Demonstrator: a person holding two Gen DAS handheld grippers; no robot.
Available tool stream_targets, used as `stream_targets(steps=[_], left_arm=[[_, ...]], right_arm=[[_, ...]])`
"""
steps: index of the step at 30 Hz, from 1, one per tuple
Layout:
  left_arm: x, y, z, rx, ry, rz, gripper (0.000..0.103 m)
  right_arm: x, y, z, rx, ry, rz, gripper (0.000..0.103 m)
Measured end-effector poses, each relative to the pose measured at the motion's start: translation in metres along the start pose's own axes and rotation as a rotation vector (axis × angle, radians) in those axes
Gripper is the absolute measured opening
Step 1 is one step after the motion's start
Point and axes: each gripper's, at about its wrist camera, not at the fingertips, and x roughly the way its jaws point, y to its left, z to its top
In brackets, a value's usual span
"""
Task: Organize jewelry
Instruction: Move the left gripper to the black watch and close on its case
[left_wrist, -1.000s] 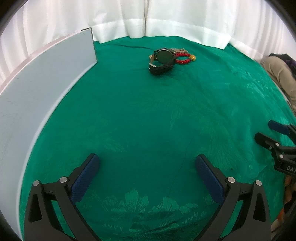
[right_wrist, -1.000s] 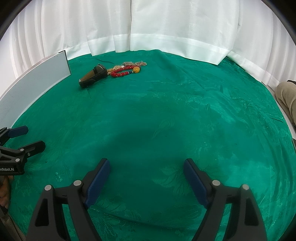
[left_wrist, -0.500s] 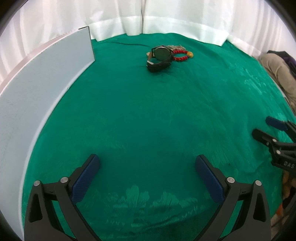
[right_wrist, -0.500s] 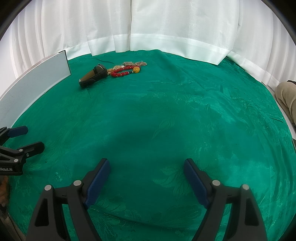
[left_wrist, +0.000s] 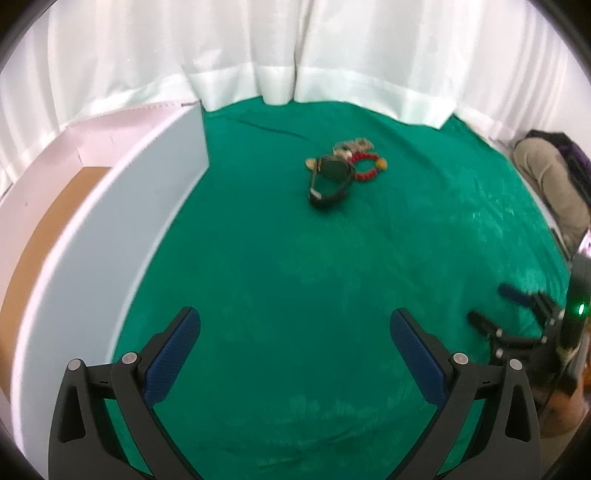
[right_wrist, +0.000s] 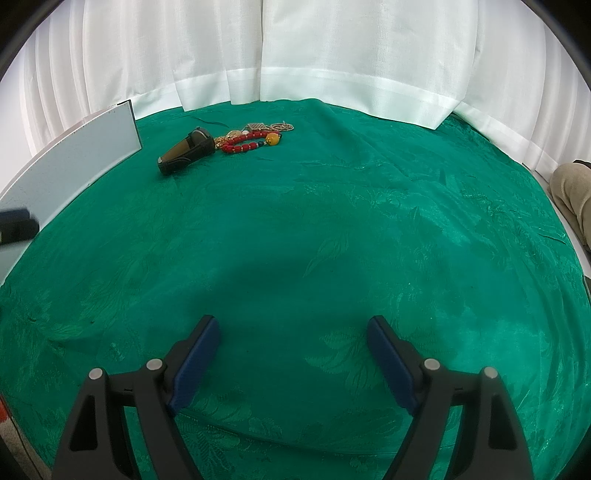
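White curtains (right_wrist: 332, 48), green tablecloth (right_wrist: 369, 221)

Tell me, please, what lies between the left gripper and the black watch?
Only bare green tablecloth. In the left wrist view, nothing lies between the open left gripper and the black watch.

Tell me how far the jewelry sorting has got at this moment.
Nothing looks done: the watch, red bead bracelet and gold chains lie bunched on the green cloth. Left gripper and right gripper are open and empty. All sorting remains, maybe into the white box.
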Motion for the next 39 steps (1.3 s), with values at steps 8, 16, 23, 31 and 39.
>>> stream_targets(steps=[8,16,23,31,39], left_arm=[[-0.003,0.001,0.035,-0.027,-0.026,-0.024,0.102],[0.009,-0.002,0.040,-0.040,-0.002,-0.028,0.102],[0.020,0.004,0.040,-0.050,0.025,-0.017,0.102],[0.024,0.026,0.059,-0.132,0.004,-0.060,0.102],[0.040,0.039,0.084,-0.178,-0.022,-0.153,0.102]], right_arm=[[0.000,0.000,0.000,0.000,0.000,0.000,0.084],[0.000,0.000,0.000,0.000,0.000,0.000,0.084],[0.000,0.000,0.000,0.000,0.000,0.000,0.084],[0.000,-0.001,-0.001,0.000,0.000,0.000,0.085],[0.000,-0.001,-0.001,-0.001,0.000,0.001,0.085]])
